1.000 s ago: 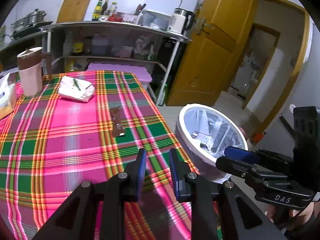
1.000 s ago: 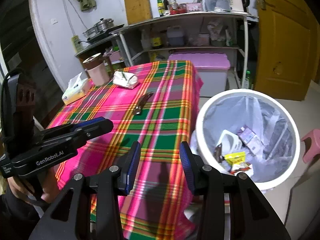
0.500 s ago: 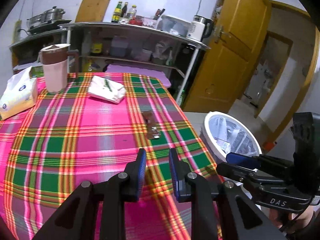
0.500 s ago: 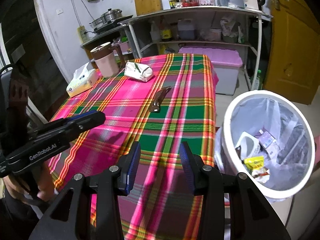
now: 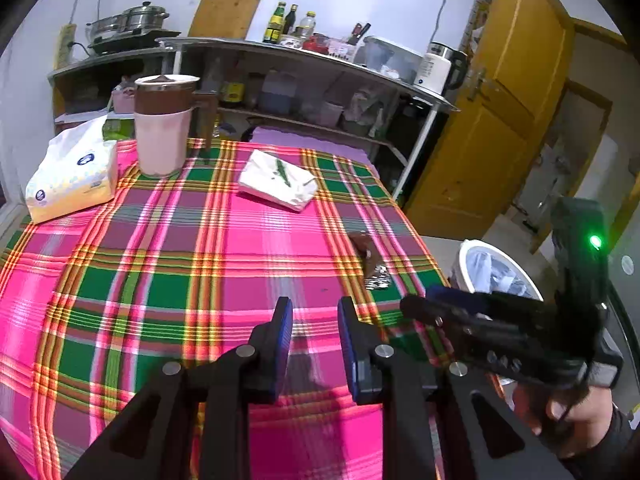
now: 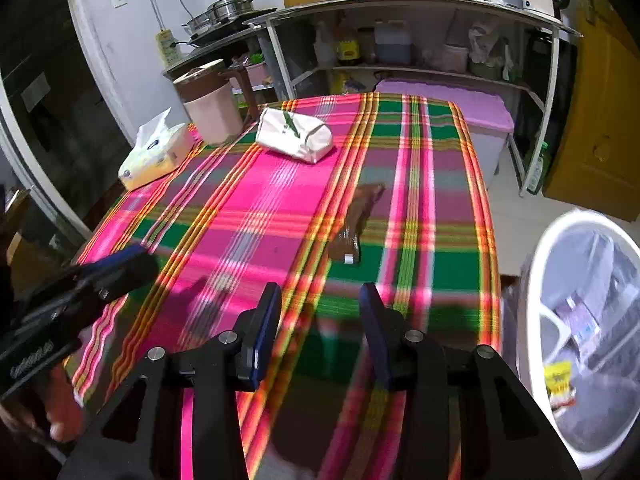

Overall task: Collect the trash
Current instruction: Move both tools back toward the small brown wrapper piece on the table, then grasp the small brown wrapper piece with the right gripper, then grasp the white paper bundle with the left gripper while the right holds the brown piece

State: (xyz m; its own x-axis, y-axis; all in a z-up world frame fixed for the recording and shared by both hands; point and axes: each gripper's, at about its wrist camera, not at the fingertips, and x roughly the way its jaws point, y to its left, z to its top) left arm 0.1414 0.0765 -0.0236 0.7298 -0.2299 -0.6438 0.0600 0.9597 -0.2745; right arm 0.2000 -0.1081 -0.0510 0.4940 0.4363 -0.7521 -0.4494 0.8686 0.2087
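A brown snack wrapper (image 5: 370,258) (image 6: 354,220) lies flat on the plaid tablecloth near the table's right edge. A white crumpled packet (image 5: 278,180) (image 6: 296,140) lies farther back. The white trash bin (image 5: 468,258) (image 6: 532,280), lined with a bag and holding several wrappers, stands on the floor right of the table. My left gripper (image 5: 314,314) is open and empty over the table's near part. My right gripper (image 6: 320,300) is open and empty, a little short of the brown wrapper; it also shows in the left wrist view (image 5: 416,304).
A pink and brown jug (image 5: 162,124) (image 6: 210,104) and a tissue pack (image 5: 72,176) (image 6: 156,156) stand at the table's far left. Metal shelves (image 6: 400,4) with bottles and a kettle are behind. A purple-lidded box (image 6: 472,112) and a yellow door (image 5: 492,120) are to the right.
Both grippers have swung left from the bin toward the table and moved closer to it. The brown wrapper and white packet now appear nearer. Both stay open and empty.
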